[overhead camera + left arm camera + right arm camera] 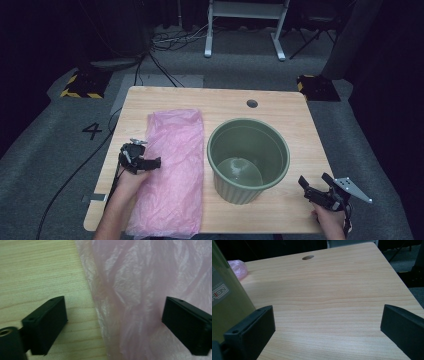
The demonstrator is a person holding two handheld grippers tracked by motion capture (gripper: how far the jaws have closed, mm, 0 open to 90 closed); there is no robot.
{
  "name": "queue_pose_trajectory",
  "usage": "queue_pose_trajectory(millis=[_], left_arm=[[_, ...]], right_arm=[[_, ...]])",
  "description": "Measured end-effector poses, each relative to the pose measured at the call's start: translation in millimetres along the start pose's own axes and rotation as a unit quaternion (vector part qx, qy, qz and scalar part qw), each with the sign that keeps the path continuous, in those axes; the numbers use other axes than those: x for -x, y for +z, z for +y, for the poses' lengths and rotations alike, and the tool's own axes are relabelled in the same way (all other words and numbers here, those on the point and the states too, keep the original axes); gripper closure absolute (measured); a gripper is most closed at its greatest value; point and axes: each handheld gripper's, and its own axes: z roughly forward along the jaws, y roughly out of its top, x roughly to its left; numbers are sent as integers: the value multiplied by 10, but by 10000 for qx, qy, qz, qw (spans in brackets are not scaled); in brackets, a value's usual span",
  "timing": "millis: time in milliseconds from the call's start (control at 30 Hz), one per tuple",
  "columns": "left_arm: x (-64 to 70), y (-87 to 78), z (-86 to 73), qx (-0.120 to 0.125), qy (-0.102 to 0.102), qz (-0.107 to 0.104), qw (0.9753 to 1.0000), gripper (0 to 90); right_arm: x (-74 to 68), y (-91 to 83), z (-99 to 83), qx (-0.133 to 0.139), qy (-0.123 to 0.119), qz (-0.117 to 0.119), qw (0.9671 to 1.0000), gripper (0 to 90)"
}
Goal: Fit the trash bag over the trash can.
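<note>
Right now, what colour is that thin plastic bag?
Pink, translucent and crinkled; the plastic bag shows best in the left gripper view.

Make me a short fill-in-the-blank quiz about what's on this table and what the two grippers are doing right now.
1. The pink plastic bag lies flat on the wooden table, to the ____ of the green bucket in the high view.
2. The left gripper has its jaws ____, straddling the bag's edge.
3. The inside of the bucket is ____.
4. The right gripper, jaws open, holds ____.

Missing words: left; open; empty; nothing
</note>
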Motion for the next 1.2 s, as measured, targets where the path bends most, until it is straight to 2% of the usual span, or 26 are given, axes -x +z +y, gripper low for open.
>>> queue_pose_trajectory(millis=[167,333,367,433,467,500,533,567,600,633,667,700,733,767,800,833,867,900,933,967,1000,1033,1067,1100,1167,1200], left_arm=[[113,-47,8,69,140,-83,9998,349],[128,-96,10,4,220,-152,9996,770],[118,-100,0,11,139,-315,9994,860],[78,-103,-23,36,-133,-693,9975,897],[78,-103,-23,36,-133,-693,9975,899],[44,-100,-48,68,-388,-1075,9934,899],[29,-102,-63,125,-486,-1242,9910,900],[3,-109,-79,235,-622,-1535,9859,900],[-35,-131,-95,440,-807,-1884,9778,900],[-54,-154,-96,517,-910,-2039,9734,900],[-65,-175,-93,588,-941,-2137,9706,900],[-93,-242,-85,834,-1030,-2522,9586,900],[-93,-242,-85,834,-1030,-2522,9586,900],[-103,-281,-79,939,-1027,-2651,9541,900],[-118,-323,-70,1062,-1012,-2845,9474,900],[-127,-355,-65,1167,-1015,-2986,9418,900],[-132,-414,-47,1312,-941,-3079,9376,900],[-138,-440,-42,1402,-962,-3184,9326,900],[-138,-440,-42,1402,-962,-3184,9326,900],[-146,-462,-40,1485,-1013,-3306,9265,900],[-145,-507,-29,1611,-956,-3318,9246,899],[-138,-531,-20,1666,-878,-3318,9244,899],[-131,-547,-12,1728,-829,-3338,9230,899],[-131,-547,-12,1728,-829,-3338,9230,899],[-105,-606,6,1887,-727,-3437,9170,899],[-84,-645,21,2023,-656,-3548,9104,899]], right_arm=[[2,1,0,-5,4,-4,10000,0],[1,1,0,-3,2,-14,10000,0],[3,3,0,-7,-1,-5,10000,0],[6,6,2,-30,22,-21,10000,0],[6,6,2,-30,22,-21,10000,0],[7,7,3,-35,33,-26,10000,0],[8,6,3,-33,46,-31,10000,0],[9,7,3,-35,51,-33,10000,0],[9,6,3,-32,56,-40,10000,0],[8,6,3,-31,54,-43,10000,0],[7,6,3,-32,52,-49,10000,0],[5,6,3,-29,42,-49,10000,0],[6,6,2,-23,34,-48,10000,0],[6,5,2,-22,37,-51,10000,0],[6,5,2,-22,37,-51,10000,0],[6,3,1,-17,42,-55,10000,0],[6,4,2,-18,45,-58,10000,0],[5,4,2,-20,44,-60,10000,0],[5,4,2,-20,44,-60,10000,0],[4,4,2,-20,42,-64,10000,0],[5,4,2,-17,42,-67,10000,0],[5,5,2,-20,45,-68,10000,0],[5,4,2,-19,45,-71,10000,0],[4,4,2,-20,44,-73,10000,0],[4,5,2,-22,39,-74,10000,0],[3,5,2,-21,34,-78,10000,0]])
